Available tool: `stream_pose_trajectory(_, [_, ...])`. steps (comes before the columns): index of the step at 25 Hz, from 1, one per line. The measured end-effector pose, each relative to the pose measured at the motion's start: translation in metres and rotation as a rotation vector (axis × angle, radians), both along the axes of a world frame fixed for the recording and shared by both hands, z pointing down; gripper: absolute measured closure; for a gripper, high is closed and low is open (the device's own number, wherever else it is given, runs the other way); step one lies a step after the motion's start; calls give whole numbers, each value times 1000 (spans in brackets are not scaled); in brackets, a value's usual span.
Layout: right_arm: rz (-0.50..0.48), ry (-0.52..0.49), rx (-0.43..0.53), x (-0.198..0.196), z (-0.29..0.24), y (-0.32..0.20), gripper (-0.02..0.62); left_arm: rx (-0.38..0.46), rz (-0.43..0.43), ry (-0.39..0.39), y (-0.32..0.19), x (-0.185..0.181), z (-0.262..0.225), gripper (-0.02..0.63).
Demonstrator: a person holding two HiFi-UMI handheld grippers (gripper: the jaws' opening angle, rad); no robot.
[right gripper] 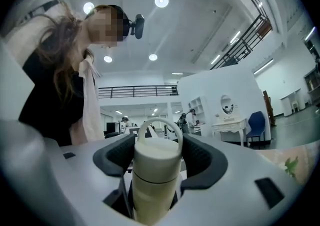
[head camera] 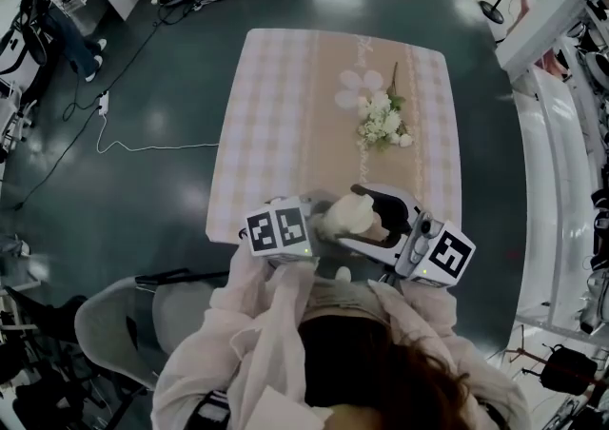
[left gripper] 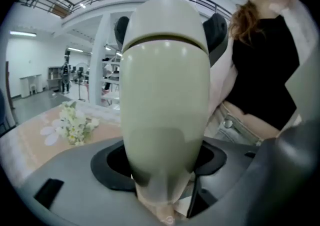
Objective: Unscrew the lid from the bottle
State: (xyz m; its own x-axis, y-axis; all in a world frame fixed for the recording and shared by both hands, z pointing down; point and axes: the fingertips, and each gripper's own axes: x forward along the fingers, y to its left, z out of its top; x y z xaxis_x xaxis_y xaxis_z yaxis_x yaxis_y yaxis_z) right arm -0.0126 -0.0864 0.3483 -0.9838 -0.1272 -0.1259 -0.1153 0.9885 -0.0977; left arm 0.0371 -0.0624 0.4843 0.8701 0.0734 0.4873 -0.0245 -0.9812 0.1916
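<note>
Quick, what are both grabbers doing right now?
Left gripper: closed, holding the bottle.
Right gripper: closed on the lid.

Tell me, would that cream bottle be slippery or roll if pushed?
The bottle looks smooth and rounded, so probably slippery, and likely to roll if laid down. It seems rigid; its lid has a loop to hook.
</note>
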Motion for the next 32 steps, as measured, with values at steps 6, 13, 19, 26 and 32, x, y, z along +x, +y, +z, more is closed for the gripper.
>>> stream_pose_trajectory(6, [38, -20, -38, 1, -1, -6, 287, -17, -45, 21, -3, 0, 1, 291])
stream_pose_trajectory(13, [203, -51, -58, 10, -8, -26, 276, 17, -361, -21, -49, -15, 3, 291])
stream_pose_trajectory(19, [350, 44, -69, -3, 4, -38, 281, 52, -581, -73, -70, -26, 7, 291])
stream_pose_trajectory(26, [376, 97, -89, -8, 15, -42, 316, 71, -578, -95, -65, -25, 15, 291])
stream_pose_trajectory(32, [201, 83, -16, -8, 8, -18, 318, 166, -367, -81, -47, -25, 4, 290])
